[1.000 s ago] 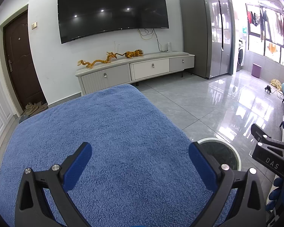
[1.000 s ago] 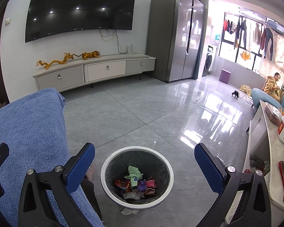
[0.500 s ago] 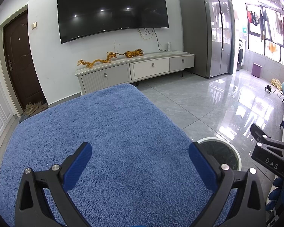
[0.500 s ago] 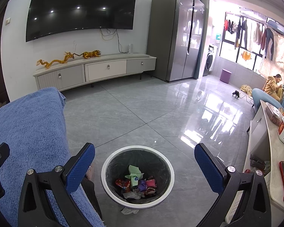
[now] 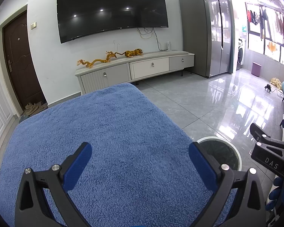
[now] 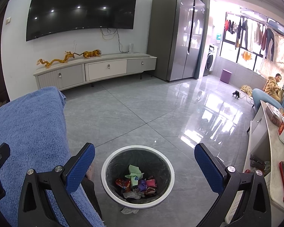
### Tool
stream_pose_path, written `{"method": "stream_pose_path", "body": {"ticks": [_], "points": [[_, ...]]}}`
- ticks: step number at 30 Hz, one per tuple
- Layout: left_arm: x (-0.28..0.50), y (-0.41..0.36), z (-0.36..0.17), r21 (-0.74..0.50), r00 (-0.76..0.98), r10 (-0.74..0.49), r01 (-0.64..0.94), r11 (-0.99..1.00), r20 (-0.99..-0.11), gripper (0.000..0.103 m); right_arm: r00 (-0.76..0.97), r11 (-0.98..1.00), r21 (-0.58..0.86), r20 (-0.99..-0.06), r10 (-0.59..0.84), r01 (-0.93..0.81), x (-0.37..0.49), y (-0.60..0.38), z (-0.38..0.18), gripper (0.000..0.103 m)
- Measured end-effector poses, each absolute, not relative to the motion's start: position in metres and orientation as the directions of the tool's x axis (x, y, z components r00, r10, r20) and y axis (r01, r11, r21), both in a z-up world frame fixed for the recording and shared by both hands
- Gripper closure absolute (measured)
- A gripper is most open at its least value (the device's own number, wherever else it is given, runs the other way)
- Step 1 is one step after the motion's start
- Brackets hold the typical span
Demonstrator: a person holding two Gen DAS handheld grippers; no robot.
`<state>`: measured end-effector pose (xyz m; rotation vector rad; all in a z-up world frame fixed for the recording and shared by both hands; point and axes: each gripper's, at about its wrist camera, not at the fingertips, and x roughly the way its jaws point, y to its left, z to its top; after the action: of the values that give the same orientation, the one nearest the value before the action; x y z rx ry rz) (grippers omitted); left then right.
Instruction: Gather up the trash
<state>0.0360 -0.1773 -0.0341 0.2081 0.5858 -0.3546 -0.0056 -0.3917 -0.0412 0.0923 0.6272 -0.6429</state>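
Observation:
A round white-rimmed trash bin [image 6: 106, 179] with a dark liner stands on the grey floor, holding several crumpled wrappers [image 6: 137, 181] in green, red, purple and white. One white scrap [image 6: 129, 210] lies on the floor just in front of the bin. My right gripper [image 6: 144, 167] hangs open above the bin with nothing between its blue pads. Over the blue towel [image 5: 104, 141] my left gripper [image 5: 139, 167] is also open and holds nothing. The bin's rim [image 5: 236, 155] shows at the towel's right edge in the left wrist view.
The blue towel [image 6: 24, 128] covers a raised surface left of the bin. A white TV cabinet [image 6: 96, 71], wall TV and grey fridge [image 6: 176, 32] stand at the back. A counter [image 6: 274, 172] with boxes runs along the right. A person in yellow [image 6: 272, 87] sits far right.

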Motion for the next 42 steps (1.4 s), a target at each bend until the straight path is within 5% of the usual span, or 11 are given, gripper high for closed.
{"method": "stream_pose_path", "body": {"ticks": [42], "points": [[0.0385, -0.1755, -0.0386, 0.093, 0.769, -0.272, 0.394, 0.914, -0.578, 0.0, 0.617, 0.796, -0.109, -0.572, -0.54, 0.596, -0.0115, -0.395, -0.0421, 0.0]]}}
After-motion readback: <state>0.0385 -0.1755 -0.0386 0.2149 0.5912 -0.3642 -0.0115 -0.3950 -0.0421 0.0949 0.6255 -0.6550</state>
